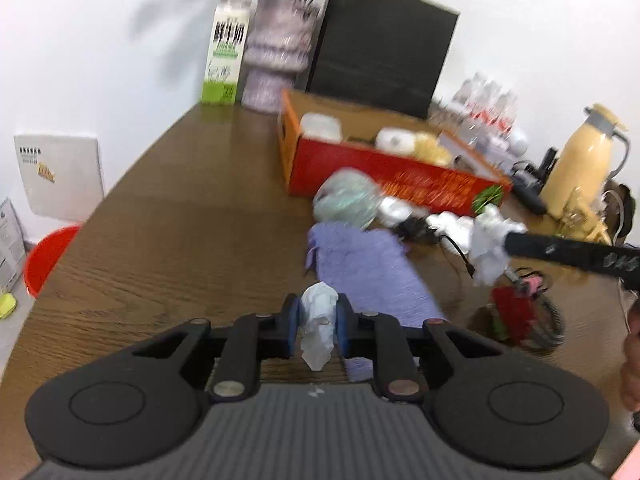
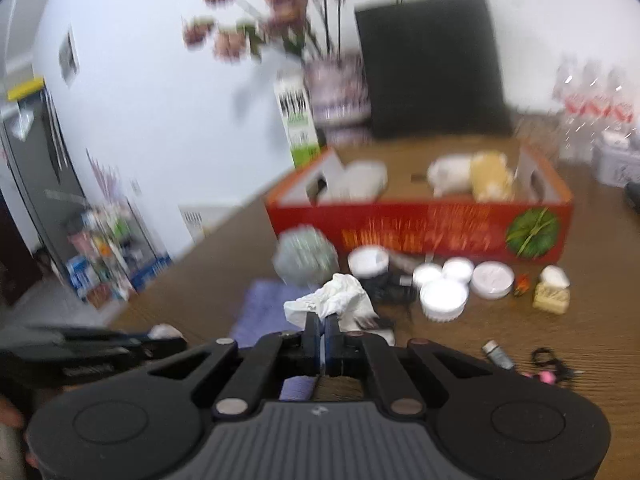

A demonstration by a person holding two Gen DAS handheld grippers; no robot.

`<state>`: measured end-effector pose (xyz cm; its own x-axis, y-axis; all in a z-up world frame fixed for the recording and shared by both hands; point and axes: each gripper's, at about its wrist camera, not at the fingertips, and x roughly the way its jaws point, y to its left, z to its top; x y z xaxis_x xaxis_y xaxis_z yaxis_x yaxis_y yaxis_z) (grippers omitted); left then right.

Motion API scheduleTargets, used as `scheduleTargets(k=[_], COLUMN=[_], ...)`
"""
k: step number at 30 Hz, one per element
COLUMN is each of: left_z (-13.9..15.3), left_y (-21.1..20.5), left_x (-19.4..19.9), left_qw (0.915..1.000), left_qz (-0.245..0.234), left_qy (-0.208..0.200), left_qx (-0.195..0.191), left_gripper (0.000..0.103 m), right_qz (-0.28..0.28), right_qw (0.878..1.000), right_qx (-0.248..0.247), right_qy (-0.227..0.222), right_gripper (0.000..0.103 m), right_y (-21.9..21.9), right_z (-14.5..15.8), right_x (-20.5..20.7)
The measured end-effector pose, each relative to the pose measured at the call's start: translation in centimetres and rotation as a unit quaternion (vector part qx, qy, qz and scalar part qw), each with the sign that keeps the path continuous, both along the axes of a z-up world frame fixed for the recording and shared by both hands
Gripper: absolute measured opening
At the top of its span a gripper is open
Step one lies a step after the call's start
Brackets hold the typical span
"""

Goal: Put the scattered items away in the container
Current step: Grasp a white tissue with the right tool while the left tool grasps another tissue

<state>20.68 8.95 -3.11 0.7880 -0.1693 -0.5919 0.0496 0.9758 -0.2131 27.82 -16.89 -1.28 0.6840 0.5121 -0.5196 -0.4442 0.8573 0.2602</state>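
Left gripper (image 1: 318, 322): clamped on a crumpled tissue (image 1: 318, 326); right gripper (image 2: 322, 334): pinching another tissue wad (image 2: 340, 294), both apparently lifted clear to carry; red cardboard box (image 2: 420, 232) ahead on table, jars near its front wall

No legible text — all print blurred.

Home dining table (image 1: 168, 184), flower vase (image 1: 276, 56), fridge (image 2: 36, 168)
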Motion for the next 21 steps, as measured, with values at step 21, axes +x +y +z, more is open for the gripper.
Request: scheduleTargets(k=[21], left_z=[2.5], left_y=[-3.0], left_x=[-5.4], left_qw=[0.997], left_qz=[-0.049], left_qy=[-0.023], left_qx=[-0.056], left_gripper=[0.019], right_qz=[-0.075], right_qw=[0.996], right_qx=[0.049], right_qy=[0.01], right_gripper=[0.001], right_y=[-8.5], right_z=[2.3], right_x=[-8.8])
